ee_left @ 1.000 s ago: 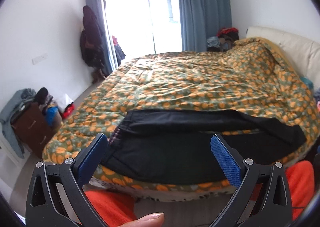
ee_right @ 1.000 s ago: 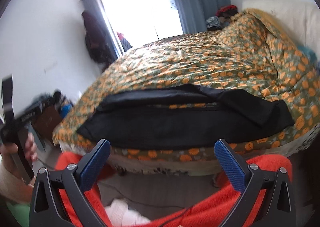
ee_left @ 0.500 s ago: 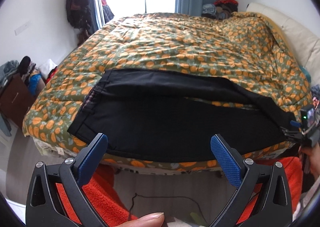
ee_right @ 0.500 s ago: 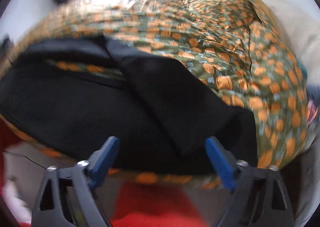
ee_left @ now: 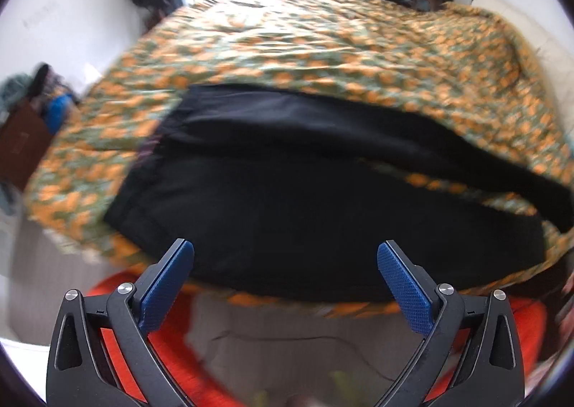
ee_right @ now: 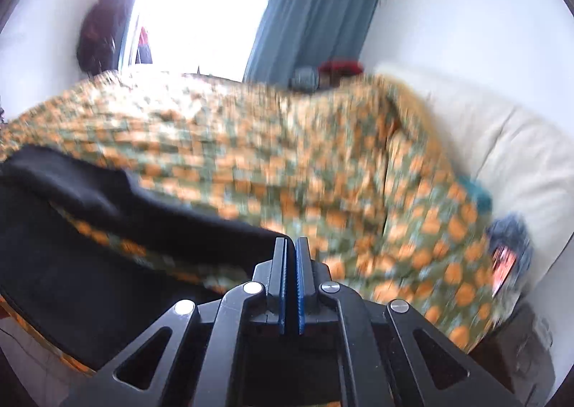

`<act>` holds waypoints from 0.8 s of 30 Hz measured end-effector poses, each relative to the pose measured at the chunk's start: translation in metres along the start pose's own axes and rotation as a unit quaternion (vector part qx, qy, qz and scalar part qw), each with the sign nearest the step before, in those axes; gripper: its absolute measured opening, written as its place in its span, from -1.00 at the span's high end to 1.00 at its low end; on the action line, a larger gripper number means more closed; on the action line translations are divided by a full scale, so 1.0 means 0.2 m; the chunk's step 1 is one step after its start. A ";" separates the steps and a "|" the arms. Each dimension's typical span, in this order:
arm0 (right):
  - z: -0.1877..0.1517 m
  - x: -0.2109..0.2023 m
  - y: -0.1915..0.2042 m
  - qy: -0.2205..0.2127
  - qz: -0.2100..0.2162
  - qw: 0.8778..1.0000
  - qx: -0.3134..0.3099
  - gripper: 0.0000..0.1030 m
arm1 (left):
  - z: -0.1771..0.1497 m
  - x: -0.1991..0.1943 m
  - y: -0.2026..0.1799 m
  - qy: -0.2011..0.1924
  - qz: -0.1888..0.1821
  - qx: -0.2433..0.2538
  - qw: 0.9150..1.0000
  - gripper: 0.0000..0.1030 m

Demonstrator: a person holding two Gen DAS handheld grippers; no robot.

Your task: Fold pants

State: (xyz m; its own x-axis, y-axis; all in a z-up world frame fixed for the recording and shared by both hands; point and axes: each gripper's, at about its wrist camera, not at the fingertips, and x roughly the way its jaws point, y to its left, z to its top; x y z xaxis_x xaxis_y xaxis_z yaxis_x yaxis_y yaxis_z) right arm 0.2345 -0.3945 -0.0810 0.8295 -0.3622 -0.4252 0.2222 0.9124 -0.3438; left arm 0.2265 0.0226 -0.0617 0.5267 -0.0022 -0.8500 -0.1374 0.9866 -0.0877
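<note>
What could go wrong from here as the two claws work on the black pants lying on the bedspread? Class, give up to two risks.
1. The right claw is shut at the far leg end of the pants, but no cloth shows between its pads, so it may have closed on nothing and lift away empty.
2. The pants hang over the near edge of the bedspread; while the left claw is open and holds nothing, a one-sided pull could drag them to the floor.

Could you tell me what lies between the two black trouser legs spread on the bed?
A narrow wedge of the orange-and-green patterned quilt shows between the legs of the black pants, widening rightward, in the left wrist view.
</note>
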 end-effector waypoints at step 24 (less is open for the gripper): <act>0.00 -0.66 0.08 -0.121 0.005 0.992 0.021 1.00 | 0.86 1.26 -0.40 0.132 -0.142 -0.109 0.975 -0.84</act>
State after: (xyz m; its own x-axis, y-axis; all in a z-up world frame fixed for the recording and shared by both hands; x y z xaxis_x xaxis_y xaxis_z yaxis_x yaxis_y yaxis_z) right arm 0.1290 -0.3328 -0.0299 0.9293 -0.3012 -0.2138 0.2301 0.9248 -0.3029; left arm 0.5151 -0.0297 -0.1800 0.3401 -0.3403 -0.8766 -0.2083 0.8818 -0.4232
